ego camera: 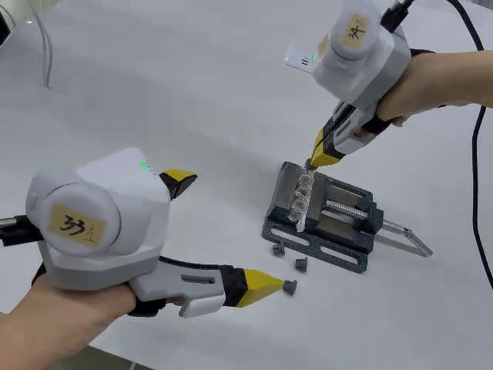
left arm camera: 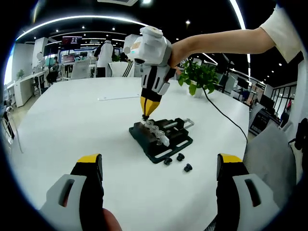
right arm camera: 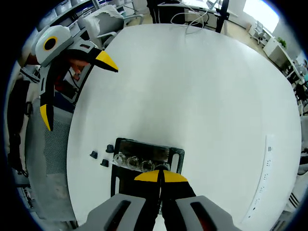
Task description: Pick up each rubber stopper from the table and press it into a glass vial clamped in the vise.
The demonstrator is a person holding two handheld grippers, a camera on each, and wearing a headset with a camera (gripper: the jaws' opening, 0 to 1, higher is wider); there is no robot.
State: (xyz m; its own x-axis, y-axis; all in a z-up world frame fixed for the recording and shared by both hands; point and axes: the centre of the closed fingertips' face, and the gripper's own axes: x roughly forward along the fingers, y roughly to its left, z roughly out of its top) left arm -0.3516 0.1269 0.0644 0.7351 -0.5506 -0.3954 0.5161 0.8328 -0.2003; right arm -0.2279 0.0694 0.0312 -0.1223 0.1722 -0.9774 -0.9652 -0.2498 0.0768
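Note:
A black vise (ego camera: 348,222) (left arm camera: 174,138) (right arm camera: 144,148) sits on the white table and clamps a row of clear glass vials (ego camera: 301,197) (left arm camera: 157,133) (right arm camera: 134,162). My right gripper (ego camera: 313,163) (left arm camera: 144,116) (right arm camera: 160,174) comes down from above, shut, with its tips on the mouth of the far end vial. I cannot tell whether a stopper lies under the tips. Three dark rubber stoppers (ego camera: 301,264) (left arm camera: 187,167) (right arm camera: 104,163) lie on the table just in front of the vise. My left gripper (ego camera: 231,231) (left arm camera: 159,160) (right arm camera: 77,91) is open and holds nothing, with one fingertip beside the nearest stopper (ego camera: 290,287).
The vise's screw handle (ego camera: 408,241) sticks out to the right. A black cable (ego camera: 482,162) trails along the right side of the table. A potted plant (left arm camera: 199,77) stands at the far table edge, with people and desks beyond it.

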